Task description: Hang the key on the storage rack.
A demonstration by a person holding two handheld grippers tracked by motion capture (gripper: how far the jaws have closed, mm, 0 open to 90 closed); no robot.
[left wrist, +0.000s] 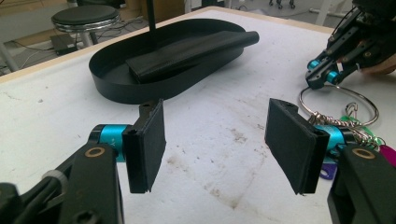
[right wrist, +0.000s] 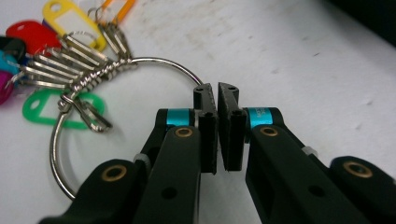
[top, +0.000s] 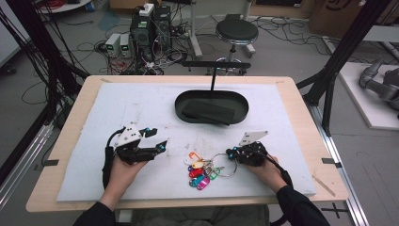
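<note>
Here, a big silver metal ring (top: pixel 225 165) lies on the white foam mat (top: pixel 117 108) that covers the light wooden table (top: pixel 70 117). Many small plastic key tags (top: pixel 197 173) in red, yellow, orange, green, blue and pink hang from the ring on its left side. The right gripper (top: pixel 230 153) is low at the ring's right edge. In the right gripper view its two black jaws are pressed almost together, and the thin wire of the ring (right wrist: pixel 140 63) runs in between them near the tips, so it looks pinched there. The left gripper (top: pixel 157 139) sits near the left part of the mat, well apart from the ring. Its jaws stand wide open with nothing between them, and bare mat shows in the gap. Farther back on the mat is a black oval tray (top: pixel 186 112) with a flat black block (top: pixel 209 112) lying inside it.
</note>
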